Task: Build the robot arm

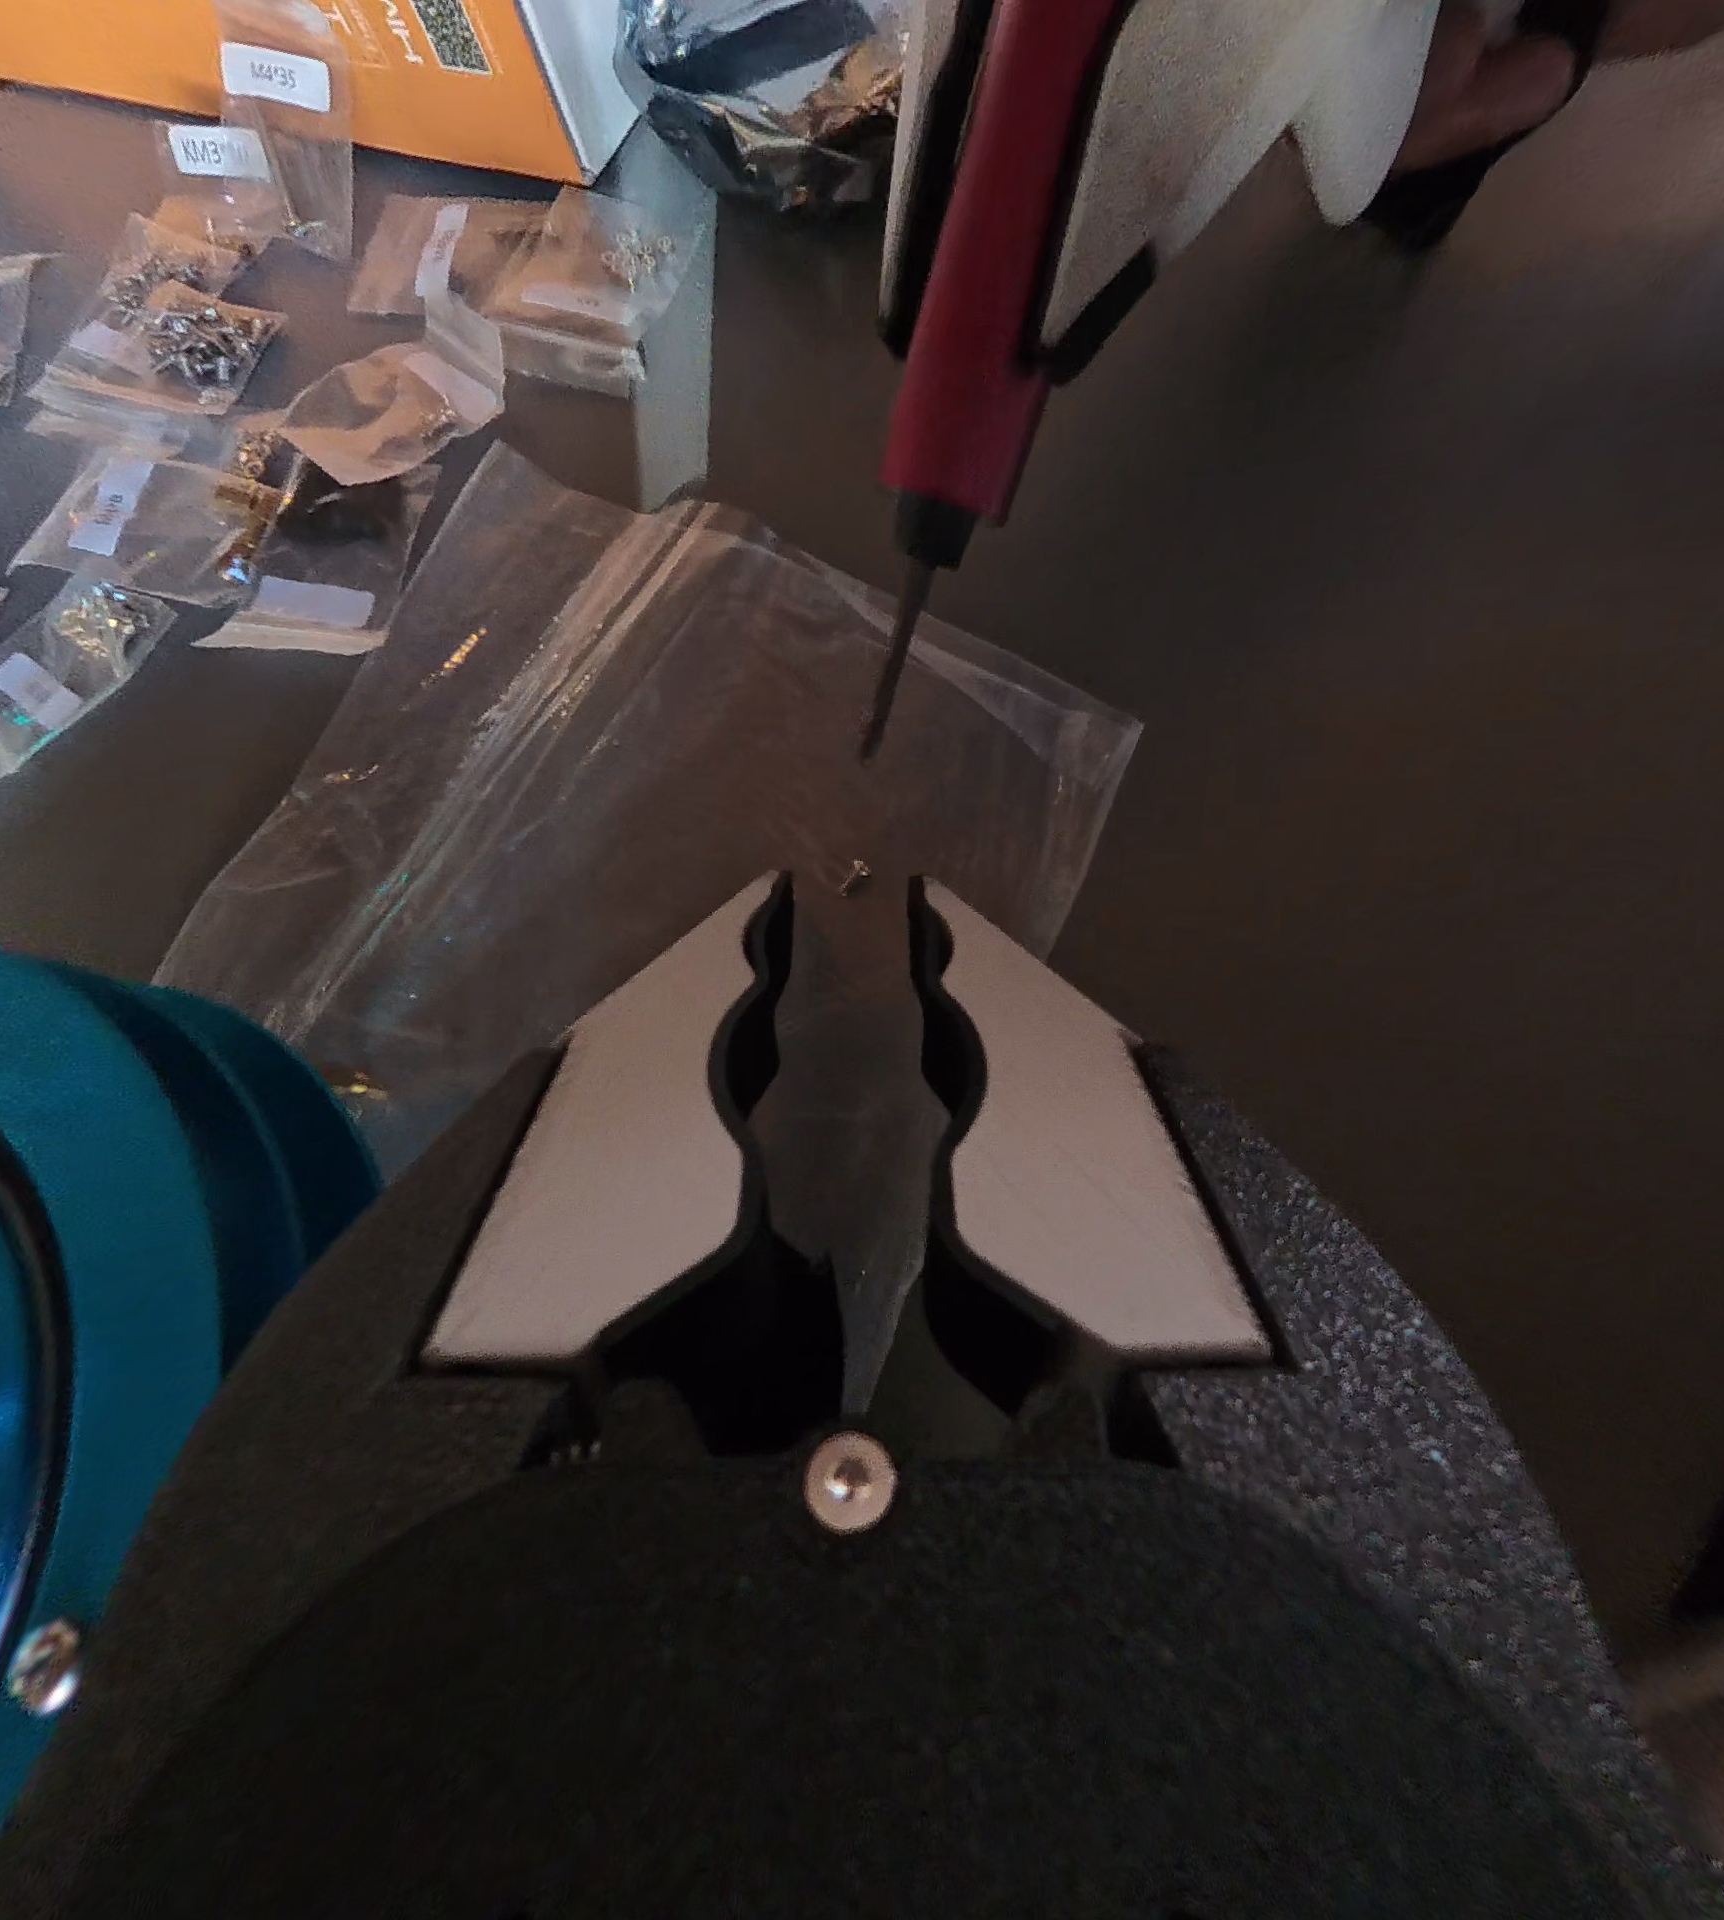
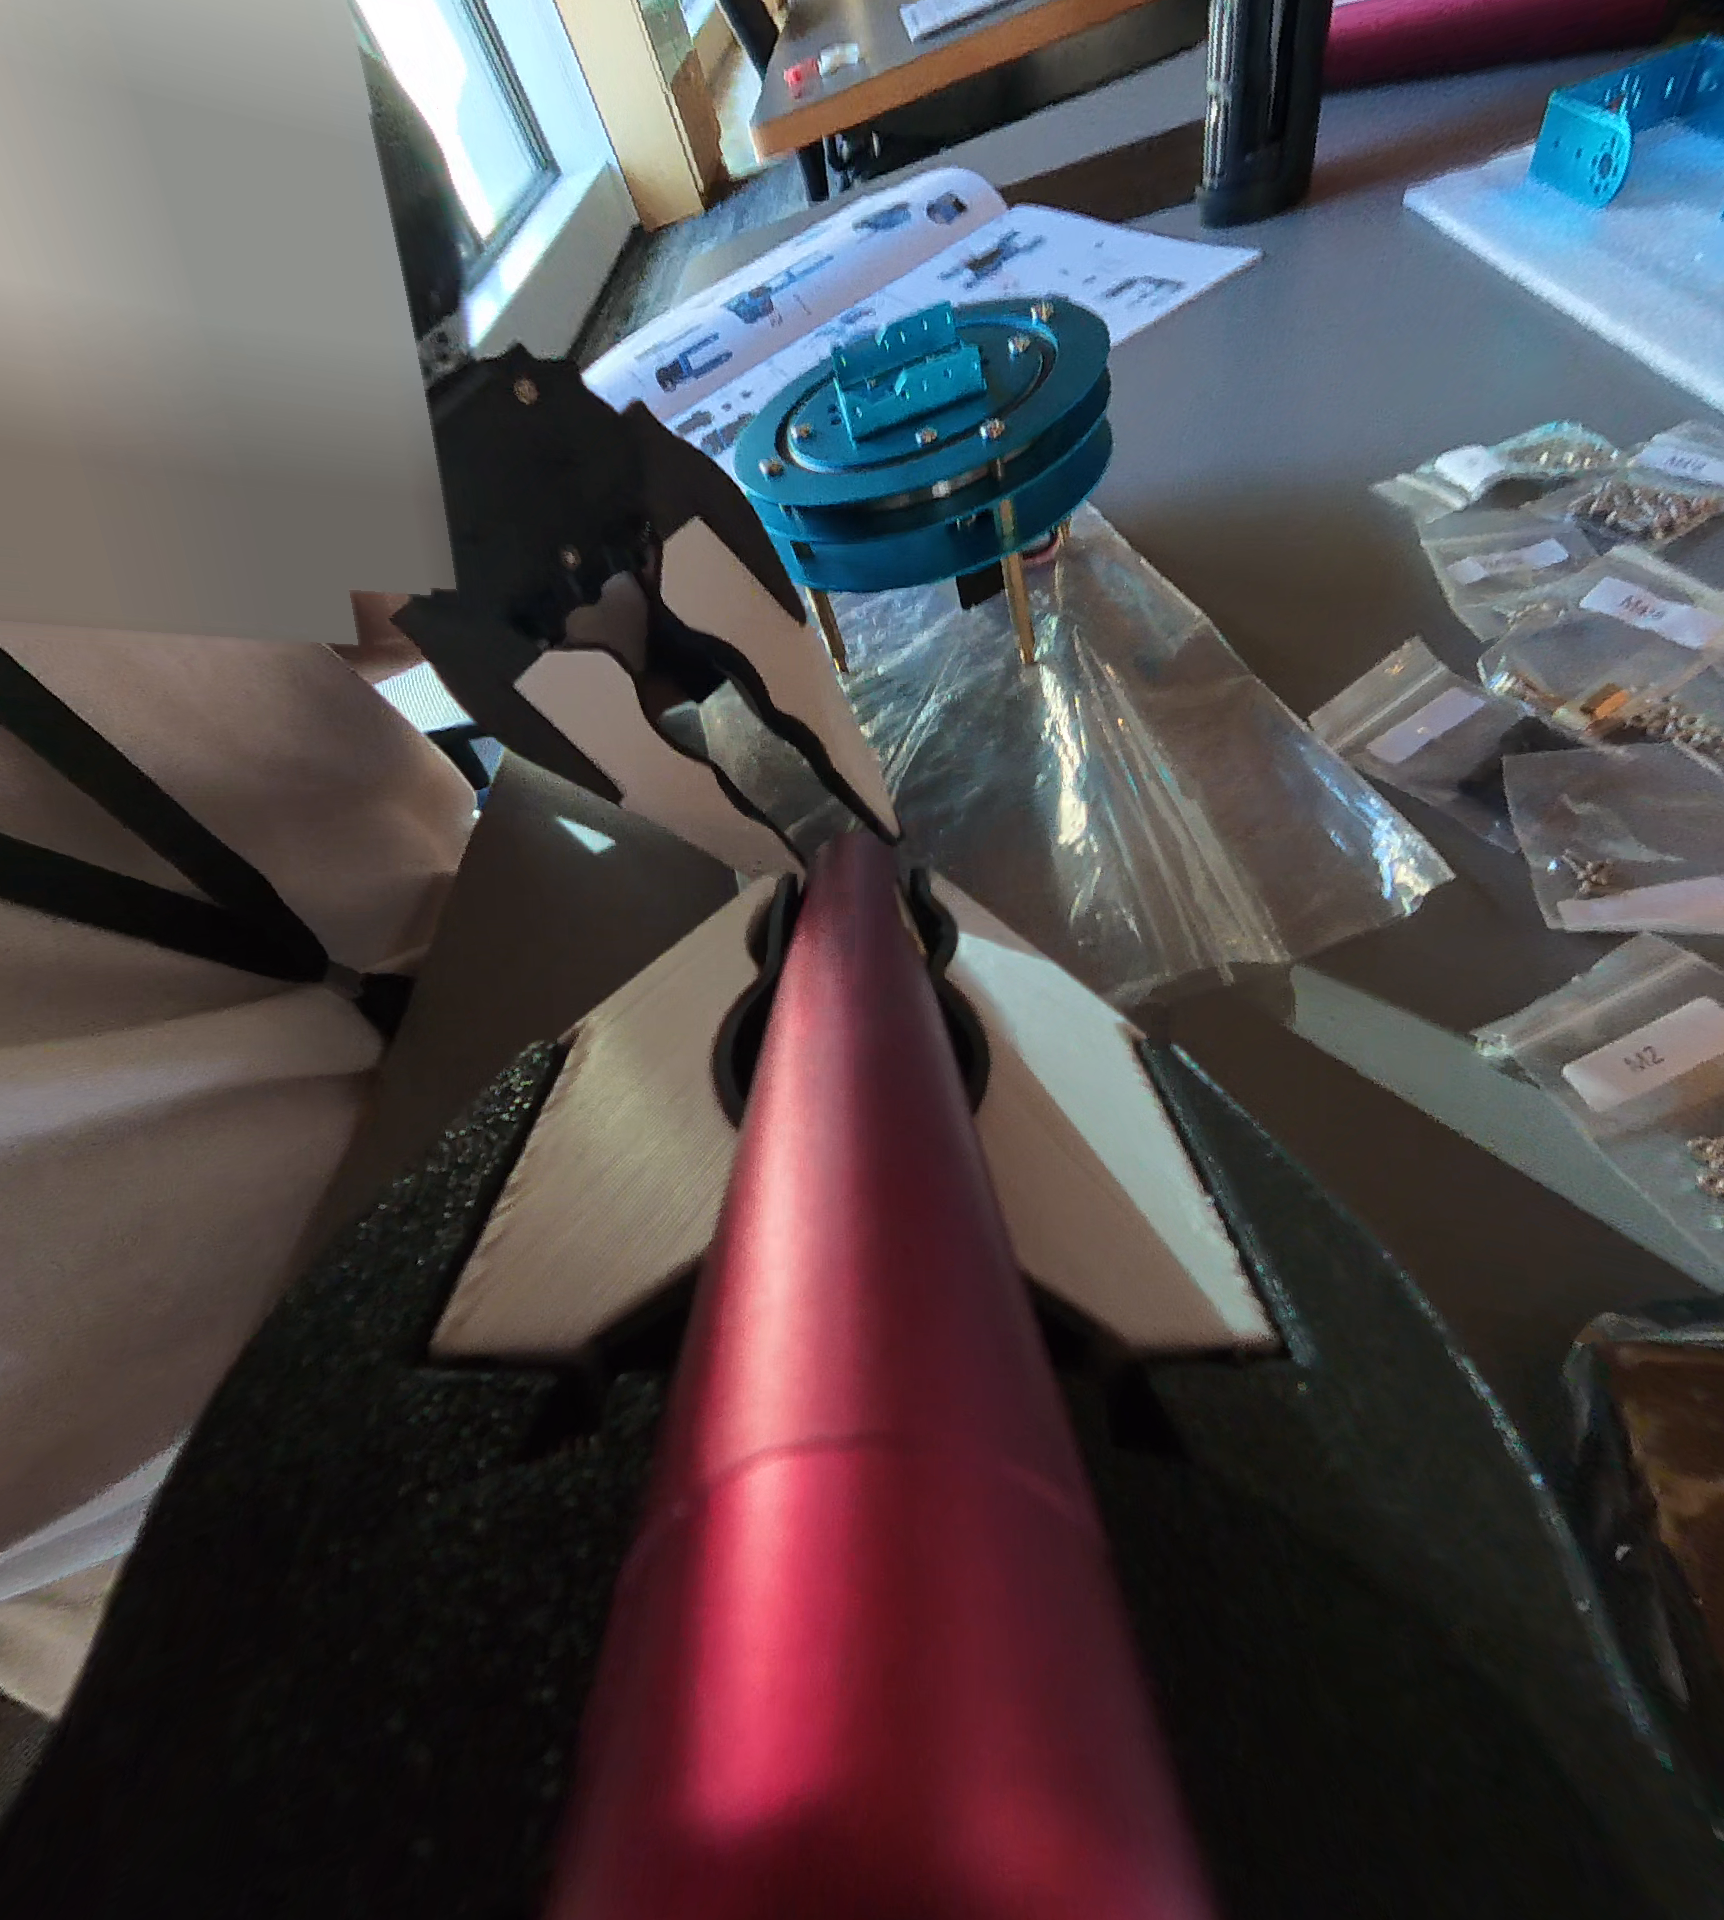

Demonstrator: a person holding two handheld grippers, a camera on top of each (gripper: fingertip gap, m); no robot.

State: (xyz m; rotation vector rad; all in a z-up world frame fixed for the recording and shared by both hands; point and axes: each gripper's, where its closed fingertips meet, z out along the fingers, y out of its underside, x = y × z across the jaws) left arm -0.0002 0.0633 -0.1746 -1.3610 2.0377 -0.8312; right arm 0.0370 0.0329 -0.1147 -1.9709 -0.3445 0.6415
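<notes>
Blue turntable base point(image 2: 925, 447): stacked anodised metal discs on thin brass standoffs, standing at the far left of a clear bag; rigid and probably weighty, best taken by the disc rims, not the legs.
Left tongs point(image 1: 850, 883): white faces edged with wavy black pads, standing apart and empty, low over the near edge of the bag; a tiny screw point(image 1: 854, 879) lies between the tips.
Screw: bright metal, very small and light, likely to roll or skitter on the film; hard to pinch cleanly.
Clear plastic bag point(image 1: 629, 748): thin, glossy, creased film lying flat on the grey tabletop point(image 1: 1409, 727); limp and slippery.
Red screwdriver point(image 1: 962, 343): smooth matte-red metal barrel, black collar, fine dark bit pointing down just above the bag, near the screw; stiff and slick, held along the barrel.
Right tongs point(image 2: 853, 883): closed firmly around the screwdriver barrel, which runs lengthwise between the pads.
Small zip bags point(image 2: 1606, 665): clear pouches of nuts and screws, scattered on the right.
</notes>
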